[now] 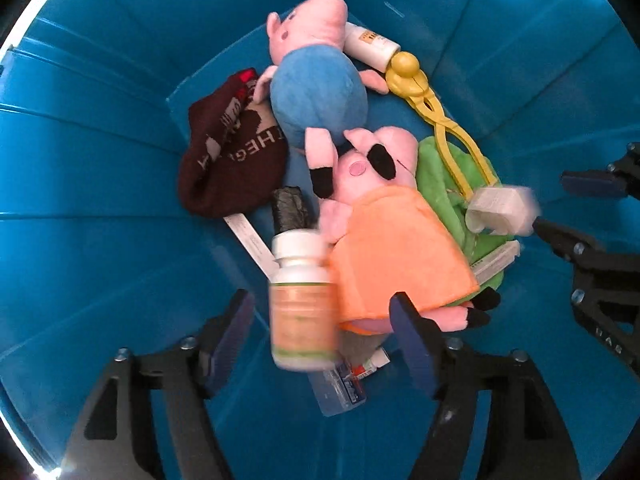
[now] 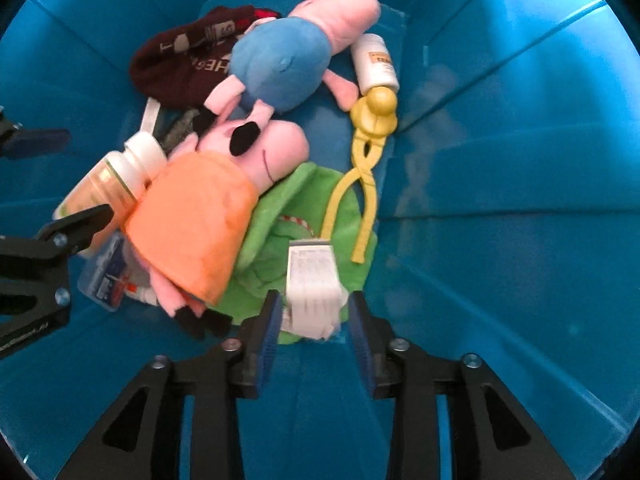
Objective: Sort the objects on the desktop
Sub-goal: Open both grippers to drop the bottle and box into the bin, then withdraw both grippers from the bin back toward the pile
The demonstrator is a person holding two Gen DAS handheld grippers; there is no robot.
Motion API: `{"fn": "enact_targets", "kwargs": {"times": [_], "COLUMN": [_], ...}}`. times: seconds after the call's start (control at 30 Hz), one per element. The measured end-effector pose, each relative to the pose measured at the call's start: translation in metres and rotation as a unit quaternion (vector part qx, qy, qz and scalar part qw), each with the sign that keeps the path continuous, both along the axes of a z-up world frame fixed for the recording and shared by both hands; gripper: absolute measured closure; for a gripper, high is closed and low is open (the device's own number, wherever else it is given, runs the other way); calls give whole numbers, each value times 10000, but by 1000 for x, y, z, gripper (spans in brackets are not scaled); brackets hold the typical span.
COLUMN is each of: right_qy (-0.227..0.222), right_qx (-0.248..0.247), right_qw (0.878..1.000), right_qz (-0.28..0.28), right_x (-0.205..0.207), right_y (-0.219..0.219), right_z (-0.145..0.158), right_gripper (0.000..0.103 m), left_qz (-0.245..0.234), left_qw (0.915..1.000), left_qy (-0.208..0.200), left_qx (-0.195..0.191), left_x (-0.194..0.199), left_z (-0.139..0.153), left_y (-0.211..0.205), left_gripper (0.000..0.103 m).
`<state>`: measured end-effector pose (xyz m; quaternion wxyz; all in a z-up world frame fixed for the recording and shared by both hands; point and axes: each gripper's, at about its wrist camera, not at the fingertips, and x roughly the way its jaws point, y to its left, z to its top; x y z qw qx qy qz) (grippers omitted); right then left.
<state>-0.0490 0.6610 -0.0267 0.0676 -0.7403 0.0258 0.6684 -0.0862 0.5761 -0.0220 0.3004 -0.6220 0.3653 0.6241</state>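
Left wrist view: left gripper (image 1: 322,332) jaws stand wide, blurred white-capped pill bottle (image 1: 302,300) loose between them over the deep blue plastic bin (image 1: 100,140); right gripper (image 2: 314,320) jaws parted around a blurred white box (image 2: 314,284) above green cloth (image 2: 280,224)

Motion-blurred pill bottle (image 1: 303,300) and white box (image 1: 502,210); blister pack (image 1: 340,390) half-buried under orange-dressed plush (image 1: 394,248)
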Motion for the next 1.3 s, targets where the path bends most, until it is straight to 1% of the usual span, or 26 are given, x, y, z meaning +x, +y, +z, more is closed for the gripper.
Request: {"fn": "enact_targets", "kwargs": {"times": [0.03,0.07,0.17,0.23,0.27,0.4,0.47,0.57,0.7,0.83,0.97,1.13,1.2,1.3], "right_qy": [10,6,-35,13,92,417,580,721,905,1126,1521,2144,2469,2773], "right_qx": [54,112,146,152,189,306,392,521,587,620,653,538,503,335], "right_qw": [10000,9999,9999,9999,9998,9987,9975,9960,9942,9917,9861,9750,9672,9595], "right_qz": [5,30,3,-27,-21,-6,15,48,27,59,147,222,307,367], "right_x": [1,2,6,11,14,21,26,35,46,55,58,58,57,53], "right_y": [0,-1,-4,-7,-9,-22,-31,-44,-61,-81,-105,-136,-152,-175], "right_z": [1,2,5,13,22,54,72,87,103,119,142,168,180,189], "right_gripper": [51,46,43,35,31,26,22,18,14,11,3,1,1,0], "left_qz": [14,10,-36,-74,-90,-172,-182,-214,-205,-194,-121,173,350,703], "left_qw": [10000,10000,9999,9997,9996,9979,9969,9942,9888,9830,9751,9615,9572,9512], "left_qy": [1,5,57,109,145,297,334,439,639,914,1249,1734,1804,1917], "left_qx": [16,30,79,181,243,546,695,959,1334,1583,1827,2126,2238,2315], "left_x": [0,0,5,10,13,27,34,43,54,65,71,68,63,49], "left_z": [2,4,16,28,35,62,73,91,118,138,153,166,167,165], "left_y": [-1,-3,-10,-16,-19,-35,-43,-56,-79,-104,-134,-185,-210,-249], "left_gripper": [32,32,32,32,32,32,32,32,32,32,32,32,32,32]}}
